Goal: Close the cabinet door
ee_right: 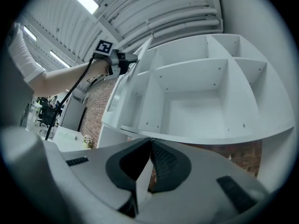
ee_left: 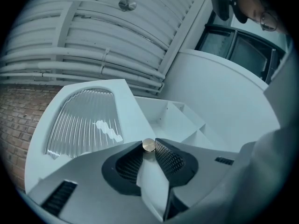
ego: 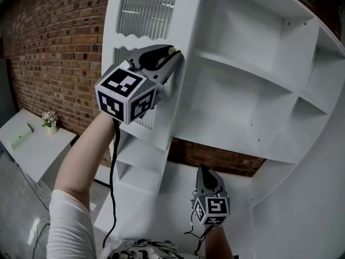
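Observation:
The white cabinet (ego: 242,74) stands open, its bare shelves and compartments on show. Its door (ego: 148,9), white with a ribbed glass pane, is swung out to the left. My left gripper (ego: 175,55) is raised to the door's free edge and shut on it. In the left gripper view the door's edge runs between the pads, and a small round brass knob (ee_left: 148,145) sits right at the tips. My right gripper (ego: 205,171) is held low under the cabinet, pointing up, shut and holding nothing. From the right gripper view (ee_right: 150,143) the open shelves (ee_right: 201,97) fill the picture.
A red brick wall (ego: 54,47) stands behind and left of the cabinet. A low white table (ego: 32,150) with a small flower pot (ego: 50,120) is at the far left. A black cable (ego: 114,188) hangs from my left gripper.

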`<action>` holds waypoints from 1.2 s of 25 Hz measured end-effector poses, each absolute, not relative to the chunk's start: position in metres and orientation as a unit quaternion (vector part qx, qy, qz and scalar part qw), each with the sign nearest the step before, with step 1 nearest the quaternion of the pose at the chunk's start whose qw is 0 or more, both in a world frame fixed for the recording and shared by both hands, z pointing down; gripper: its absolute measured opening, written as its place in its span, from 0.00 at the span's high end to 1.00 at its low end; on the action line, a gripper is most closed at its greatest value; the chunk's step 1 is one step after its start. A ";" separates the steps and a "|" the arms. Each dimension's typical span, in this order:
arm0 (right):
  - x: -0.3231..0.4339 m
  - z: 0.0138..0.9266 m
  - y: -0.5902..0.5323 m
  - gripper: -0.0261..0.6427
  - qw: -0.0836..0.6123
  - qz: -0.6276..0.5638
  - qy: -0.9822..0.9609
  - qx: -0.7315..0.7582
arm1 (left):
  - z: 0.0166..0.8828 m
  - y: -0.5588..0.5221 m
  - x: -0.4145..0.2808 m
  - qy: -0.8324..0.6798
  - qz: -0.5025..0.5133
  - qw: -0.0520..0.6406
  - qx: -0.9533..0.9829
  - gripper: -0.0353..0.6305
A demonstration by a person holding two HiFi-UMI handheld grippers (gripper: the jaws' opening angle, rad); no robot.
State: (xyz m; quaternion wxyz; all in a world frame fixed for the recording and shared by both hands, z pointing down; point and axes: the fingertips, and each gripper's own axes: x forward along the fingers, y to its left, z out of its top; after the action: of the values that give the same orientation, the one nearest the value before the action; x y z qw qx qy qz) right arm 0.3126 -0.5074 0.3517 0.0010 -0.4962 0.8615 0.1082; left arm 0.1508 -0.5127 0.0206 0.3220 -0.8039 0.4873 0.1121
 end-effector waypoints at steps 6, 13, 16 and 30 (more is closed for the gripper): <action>0.305 0.361 -0.527 0.95 -0.003 0.102 0.871 -0.481 | 0.021 -0.533 0.156 0.513 0.097 0.329 -0.787 0.80; 0.297 0.365 -0.542 0.95 -0.003 0.099 0.875 -0.473 | 0.020 -0.553 0.161 0.535 0.081 0.342 -0.768 0.80; 0.298 0.368 -0.544 0.95 -0.006 0.102 0.873 -0.477 | 0.021 -0.560 0.160 0.538 0.073 0.348 -0.764 0.80; 0.320 0.379 -0.544 0.95 0.001 0.085 0.864 -0.495 | 0.023 -0.581 0.160 0.559 0.061 0.358 -0.746 0.80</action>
State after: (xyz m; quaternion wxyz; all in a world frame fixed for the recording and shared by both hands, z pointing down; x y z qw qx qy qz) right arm 0.3198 -0.5437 0.3794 0.0007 -0.4955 0.8645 0.0848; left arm 0.1597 -0.5813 0.0228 0.3579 -0.7456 0.5587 0.0614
